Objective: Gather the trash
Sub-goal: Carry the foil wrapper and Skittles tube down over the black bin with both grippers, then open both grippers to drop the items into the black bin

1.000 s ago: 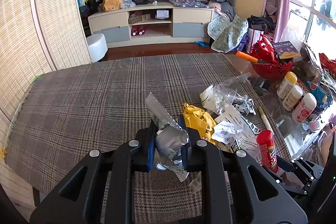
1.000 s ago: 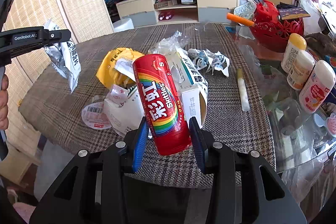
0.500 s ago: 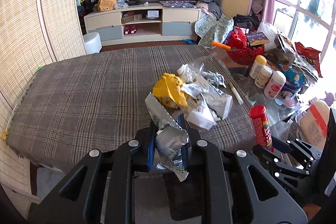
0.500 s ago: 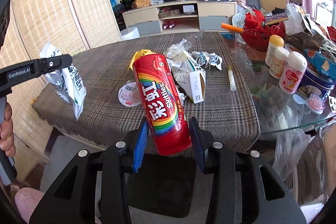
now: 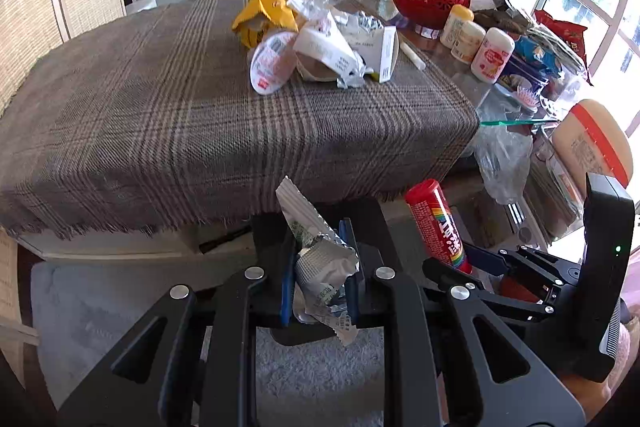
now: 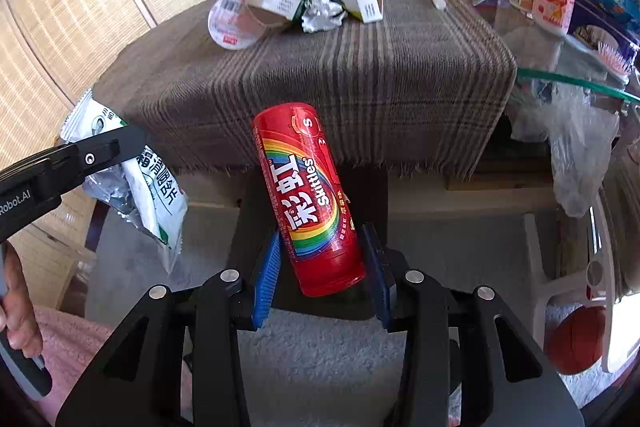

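The left gripper point(image 5: 318, 277) is clamped on a crumpled silver wrapper point(image 5: 322, 259), which sits squarely between the blue pads and sticks out above and below them. The right gripper point(image 6: 322, 263) is clamped on a red Skittles tube point(image 6: 308, 199), gripped at its lower end, the tube tilted with its cap leaning left and away from the claw. Both grippers hang off the near edge of the plaid-covered table point(image 5: 180, 131), over grey carpet point(image 6: 320, 347). Remaining trash lies in a pile point(image 5: 320, 43) toward the far right corner of the cloth: a yellow bag point(image 5: 264, 15), a round foil lid point(image 5: 270, 61), a white carton point(image 5: 380, 51) and crumpled wrappers, touching one another.
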Demonstrator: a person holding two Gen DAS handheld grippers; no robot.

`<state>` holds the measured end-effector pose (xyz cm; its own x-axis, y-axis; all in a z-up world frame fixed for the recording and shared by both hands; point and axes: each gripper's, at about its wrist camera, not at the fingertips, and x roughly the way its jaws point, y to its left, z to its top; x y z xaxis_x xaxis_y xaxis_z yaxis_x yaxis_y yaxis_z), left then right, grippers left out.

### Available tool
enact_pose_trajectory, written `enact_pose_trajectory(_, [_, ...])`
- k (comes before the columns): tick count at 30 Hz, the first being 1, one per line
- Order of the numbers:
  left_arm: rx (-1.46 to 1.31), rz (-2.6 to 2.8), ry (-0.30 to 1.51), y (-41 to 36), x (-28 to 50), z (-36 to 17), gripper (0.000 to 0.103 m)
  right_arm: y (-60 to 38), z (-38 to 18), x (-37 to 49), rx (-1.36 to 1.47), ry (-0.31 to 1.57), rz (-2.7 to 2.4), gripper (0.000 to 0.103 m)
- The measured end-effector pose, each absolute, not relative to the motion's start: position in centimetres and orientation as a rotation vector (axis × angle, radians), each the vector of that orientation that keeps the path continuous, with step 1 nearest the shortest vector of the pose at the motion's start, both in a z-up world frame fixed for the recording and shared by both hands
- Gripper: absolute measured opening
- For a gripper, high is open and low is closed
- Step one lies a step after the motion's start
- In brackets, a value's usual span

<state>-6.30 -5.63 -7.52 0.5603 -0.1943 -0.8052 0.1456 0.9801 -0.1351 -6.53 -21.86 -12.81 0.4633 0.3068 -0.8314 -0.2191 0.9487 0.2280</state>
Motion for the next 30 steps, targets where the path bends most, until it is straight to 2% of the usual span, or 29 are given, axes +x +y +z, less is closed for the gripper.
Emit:
enact_pose_trajectory(8, [-0.119,-0.285,1.095,-5.3,-4.0,-15.3,0.019,-21.2,-18.6,-5.2,0.101,1.175,0.307,0.041])
enact_pose_trajectory(15, [-0.109,-0.294,1.176,-6.1,-1.8,-18.7,0.020,-20.8,-21.7,-3.7,0.095,1.253,0.302,0.041])
enact_pose_trajectory(17, [-0.113,-0.289,1.182,-6.2,-1.2,-19.2,0.024,-20.4,-21.8,-3.6,0.094,1.259,0.300,0.043])
enact_pose_trajectory(19, [-0.108,-0.278,1.182,-6.1,-0.9,-19.6,0.039,-20.3,-22.0,-3.3,0.086,1.266,0.295,0.043])
enact_pose_trajectory(21, [-0.099,-0.271,1.182,-6.1,-0.7,-19.7,0.045,-20.0,-22.2,-3.1,0.063,1.275,0.293,0.052])
enact_pose_trajectory(22, [-0.095,-0.266,1.181,-6.1,-0.7,-19.6,0.046,-19.9,-22.2,-3.1,0.054,1.276,0.290,0.063])
enact_pose_trajectory(23, [-0.092,-0.261,1.180,-6.1,-0.7,-19.5,0.048,-19.7,-22.1,-3.0,0.043,1.274,0.282,0.066])
enact_pose_trajectory(25, [-0.091,-0.250,1.171,-5.7,-0.7,-19.1,0.056,-19.5,-22.2,-3.0,0.026,1.267,0.271,0.067])
enact_pose_trajectory(27, [-0.095,-0.241,1.163,-5.2,-0.9,-18.6,0.063,-19.4,-22.0,-3.1,0.021,1.262,0.265,0.071])
enact_pose_trajectory(30, [-0.098,-0.222,1.136,-4.5,-1.5,-17.5,0.077,-19.8,-20.5,-3.5,0.005,1.237,0.237,0.083])
